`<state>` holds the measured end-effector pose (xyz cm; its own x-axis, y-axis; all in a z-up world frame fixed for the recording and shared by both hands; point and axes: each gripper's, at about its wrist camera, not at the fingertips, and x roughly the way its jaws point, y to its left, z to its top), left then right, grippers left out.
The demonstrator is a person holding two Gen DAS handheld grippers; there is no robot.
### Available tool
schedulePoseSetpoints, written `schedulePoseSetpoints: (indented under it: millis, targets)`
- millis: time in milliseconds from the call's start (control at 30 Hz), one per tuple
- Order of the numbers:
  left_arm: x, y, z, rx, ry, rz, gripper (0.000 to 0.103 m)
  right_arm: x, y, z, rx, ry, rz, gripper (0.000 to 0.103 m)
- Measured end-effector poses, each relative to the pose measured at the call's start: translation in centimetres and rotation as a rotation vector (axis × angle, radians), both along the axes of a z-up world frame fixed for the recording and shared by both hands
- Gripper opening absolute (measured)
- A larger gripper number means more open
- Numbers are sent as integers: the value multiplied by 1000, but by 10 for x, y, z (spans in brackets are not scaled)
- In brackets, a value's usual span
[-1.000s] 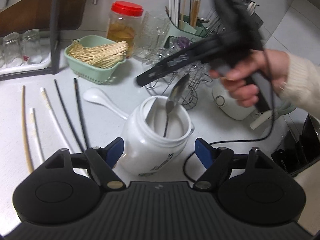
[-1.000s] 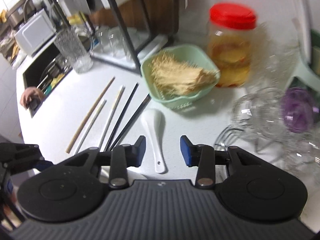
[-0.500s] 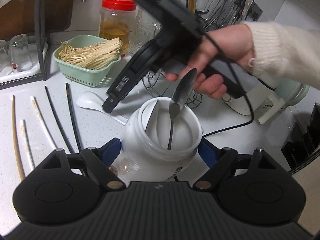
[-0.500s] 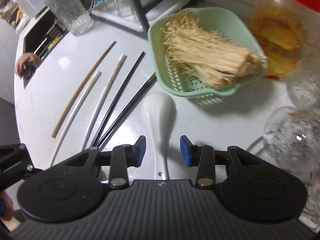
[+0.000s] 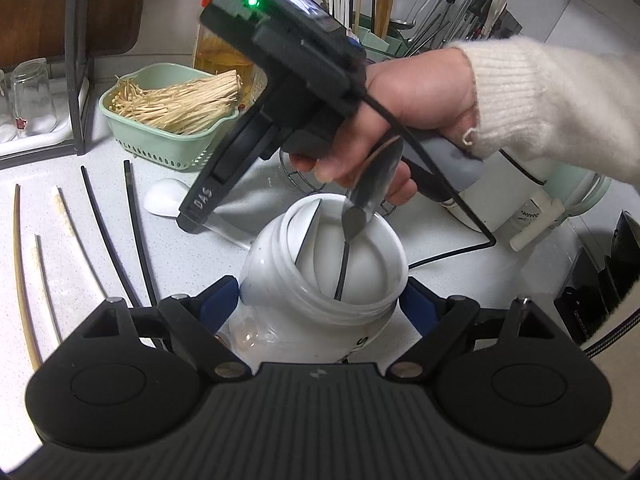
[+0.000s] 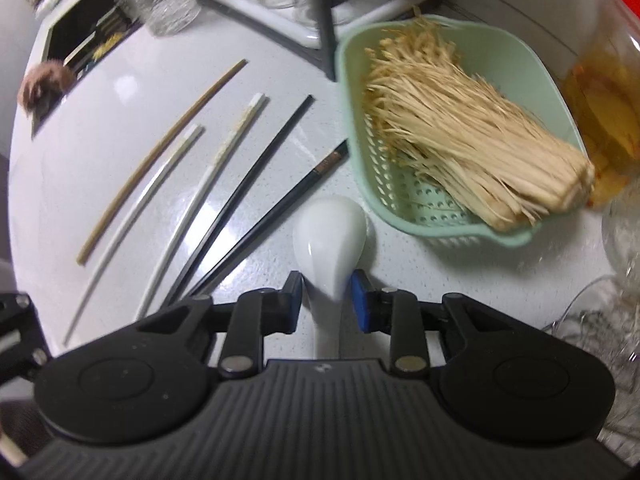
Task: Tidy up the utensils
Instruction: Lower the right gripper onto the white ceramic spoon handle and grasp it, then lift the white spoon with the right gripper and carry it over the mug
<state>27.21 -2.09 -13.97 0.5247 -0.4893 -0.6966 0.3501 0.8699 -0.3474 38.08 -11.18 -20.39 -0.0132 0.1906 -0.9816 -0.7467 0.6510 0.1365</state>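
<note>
The step in hand is the pickup of the white ceramic spoon (image 6: 330, 236), which lies flat on the counter (image 6: 100, 92) just beside the green basket (image 6: 500, 236) of enoki mushrooms (image 6: 460, 136). The right gripper (image 6: 326, 300) is set low over the spoon with its jaws apart, one blue pad on each side of the neck where the bowl narrows into the handle; whether either pad touches the ceramic cannot be told. The left gripper (image 5: 320, 308) stands with its jaws apart on either side of the white jar (image 5: 324, 280), close to its walls but not visibly clamped. The jar already holds a metal spoon (image 5: 360, 216) leaning against its rim, so it appears to be the collecting vessel. Five chopsticks remain loose on the counter: two black chopsticks (image 6: 256, 196), two white chopsticks (image 6: 168, 184) and one tan chopstick (image 6: 160, 152), laid roughly side by side. The next move calls for closing the right jaws squarely on the spoon's neck. The glazed surface is likely slippery and the neck tapers, so the grip should be firm and centred before lifting. The spoon then goes handle-down into the jar, which the left gripper should steady.
</note>
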Motion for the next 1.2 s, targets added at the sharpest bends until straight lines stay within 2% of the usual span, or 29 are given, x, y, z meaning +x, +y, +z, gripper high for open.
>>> schedulePoseSetpoints:
  millis: [167,567,633,667,700,1067,1200]
  targets:
    - [-1,2,0,-4,1,-5,90,1,-5,3,-15,-32,-5,28]
    - [-2,7,-3,-27,-8,-18,90,-4,-32,25,-53,-35,-25,23]
    - [-2,8,-3,-32,-8,-18,90,-7,-32,25,-56,-27,-29,19]
    - [-2,8,-4,-34,-9,-19,90,-8,-34,25,-56,-20,-35,11]
    - [-1,8,-4,-37,-8,-19,90,-8,-35,24,-57,-10,-45,7]
    - [2,10,-5,-46,-1,-32,90,-7,-39,14,-49,25,-95,7]
    - [2,9,-6,-45,-1,-33,90,-1,-46,28,-29,22,-105,7]
